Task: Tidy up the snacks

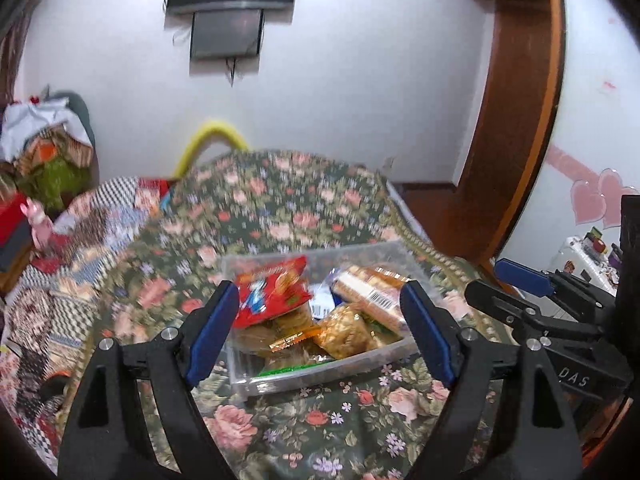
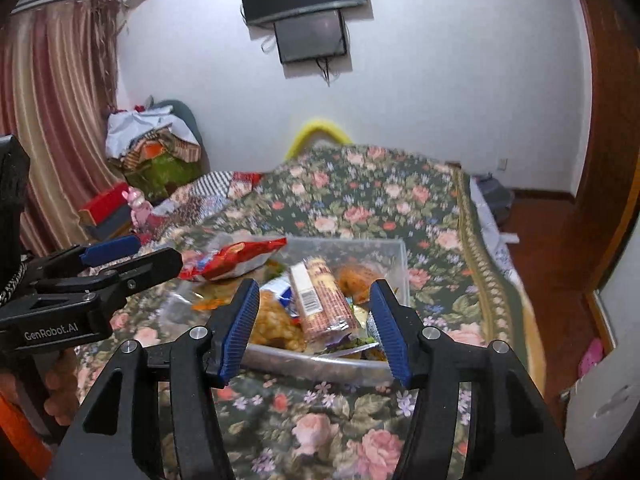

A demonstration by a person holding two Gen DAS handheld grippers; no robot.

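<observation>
Here, the left gripper (image 1: 320, 330) and right gripper (image 2: 314, 328) are both gaping wide, gripping nothing, hovering above the clear snack bin (image 1: 320, 372).

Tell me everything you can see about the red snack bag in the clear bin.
The red snack bag is a glossy, crinkled foil-like pouch with blue, white and yellow printing too blurred to read. It looks sealed and partly puffed. It lies tilted on top of the other snacks at the far left corner of the clear plastic bin, its upper edge poking over the bin's rim. It touches the packets beneath it; neither gripper touches it.
</observation>
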